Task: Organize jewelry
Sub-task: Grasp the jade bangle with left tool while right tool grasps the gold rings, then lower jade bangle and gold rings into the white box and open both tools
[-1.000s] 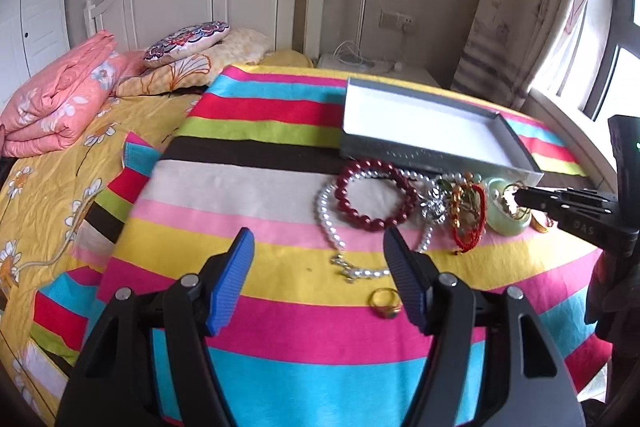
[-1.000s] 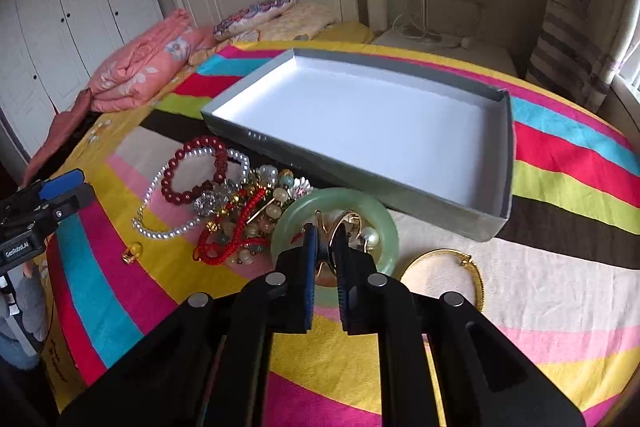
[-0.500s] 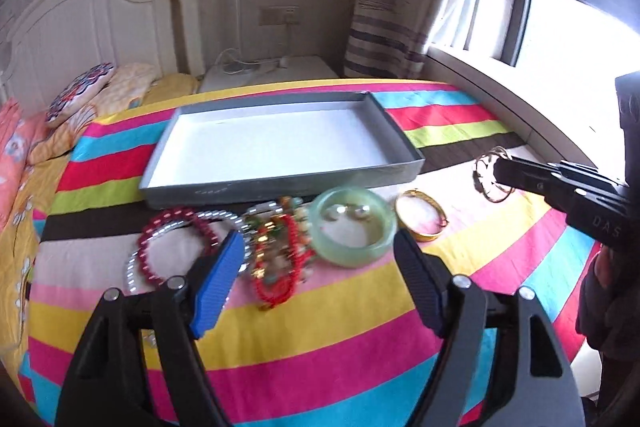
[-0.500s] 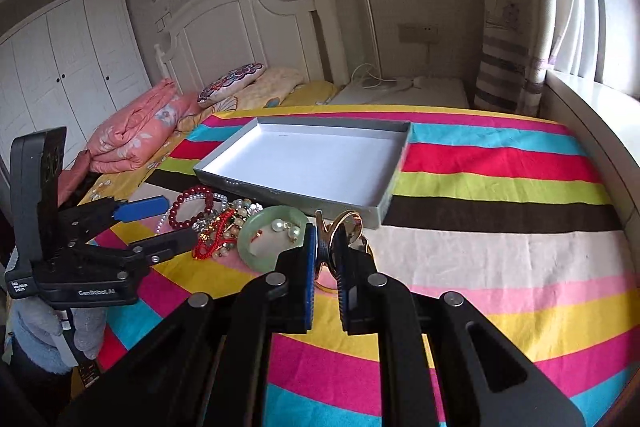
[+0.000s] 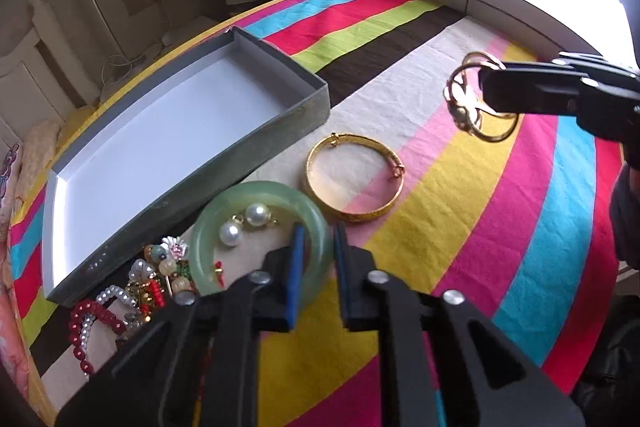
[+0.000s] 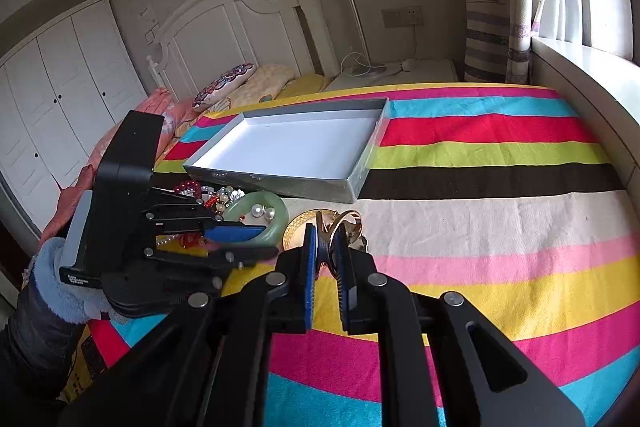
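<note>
On the striped bedspread (image 5: 460, 227), the left gripper (image 5: 318, 267) has been swung from the bead pile to the green jade bangle (image 5: 256, 195), and its jaws, wide a moment earlier, are closing across the bangle's near rim; whether the pads already press on it cannot quite be told. The gold openwork ornament (image 5: 468, 103), lifted off the bed a second ago, is held clamped in the narrow jaws of the right gripper (image 6: 326, 255), clear of the cloth. The grey tray (image 5: 304, 79) is seen empty, so sorting is judged barely begun, with both pieces apparently bound for it.
</note>
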Tool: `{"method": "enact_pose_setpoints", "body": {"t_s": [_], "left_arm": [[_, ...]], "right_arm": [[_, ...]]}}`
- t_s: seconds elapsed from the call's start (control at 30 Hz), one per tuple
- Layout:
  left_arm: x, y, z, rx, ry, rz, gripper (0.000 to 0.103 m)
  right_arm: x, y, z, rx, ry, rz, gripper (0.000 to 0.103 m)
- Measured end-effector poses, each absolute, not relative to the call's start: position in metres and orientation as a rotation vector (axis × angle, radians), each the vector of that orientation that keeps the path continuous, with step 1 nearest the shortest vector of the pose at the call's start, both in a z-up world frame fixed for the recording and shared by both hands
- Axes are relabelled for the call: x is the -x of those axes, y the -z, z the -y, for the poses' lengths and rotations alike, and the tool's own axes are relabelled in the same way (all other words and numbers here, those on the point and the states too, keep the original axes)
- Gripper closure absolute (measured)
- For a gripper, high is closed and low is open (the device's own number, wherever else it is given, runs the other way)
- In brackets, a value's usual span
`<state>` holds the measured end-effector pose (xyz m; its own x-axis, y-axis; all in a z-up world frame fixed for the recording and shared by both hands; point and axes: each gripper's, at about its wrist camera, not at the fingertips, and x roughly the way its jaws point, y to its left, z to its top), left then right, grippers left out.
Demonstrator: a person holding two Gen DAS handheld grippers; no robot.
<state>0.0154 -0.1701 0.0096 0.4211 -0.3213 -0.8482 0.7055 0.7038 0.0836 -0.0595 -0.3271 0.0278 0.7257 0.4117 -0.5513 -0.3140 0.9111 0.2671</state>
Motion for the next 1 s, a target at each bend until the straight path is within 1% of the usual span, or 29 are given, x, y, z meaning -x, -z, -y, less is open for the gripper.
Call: {"method": "enact_pose_setpoints", "body": {"t_s": [0.13, 0.27, 0.43, 0.57, 0.73, 0.87, 1.0], "left_arm": [[-0.009, -0.015, 0.169, -0.452, 0.679, -0.893, 0.091], [-0.003, -0.043, 0.159, -0.357, 0.652, -0.811, 0.090], [-0.002, -0.074, 0.154, -0.340, 0.615, -0.743, 0.090], [-0.034, -0.077, 0.137, -0.332, 0.530, -0.770, 0.090], [-0.085, -0.068, 0.116, -0.308, 0.412, -0.808, 0.090], [-0.122, -0.057, 0.098, -0.261, 0.345, -0.858, 0.090], [-0.155, -0.041, 0.088, -0.211, 0.309, -0.925, 0.089]], "right_arm": [[0.059, -0.026, 0.334, -0.180, -0.404, -0.642, 0.091], [0.058, -0.024, 0.335, -0.203, -0.414, -0.648, 0.091], [0.051, -0.029, 0.320, -0.174, -0.440, -0.645, 0.091], [0.024, -0.043, 0.301, -0.130, -0.461, -0.640, 0.091], [-0.031, -0.053, 0.271, -0.093, -0.491, -0.675, 0.091], [-0.082, -0.045, 0.244, -0.072, -0.497, -0.732, 0.091], [-0.130, -0.029, 0.226, -0.193, -0.555, -0.837, 0.091]]}}
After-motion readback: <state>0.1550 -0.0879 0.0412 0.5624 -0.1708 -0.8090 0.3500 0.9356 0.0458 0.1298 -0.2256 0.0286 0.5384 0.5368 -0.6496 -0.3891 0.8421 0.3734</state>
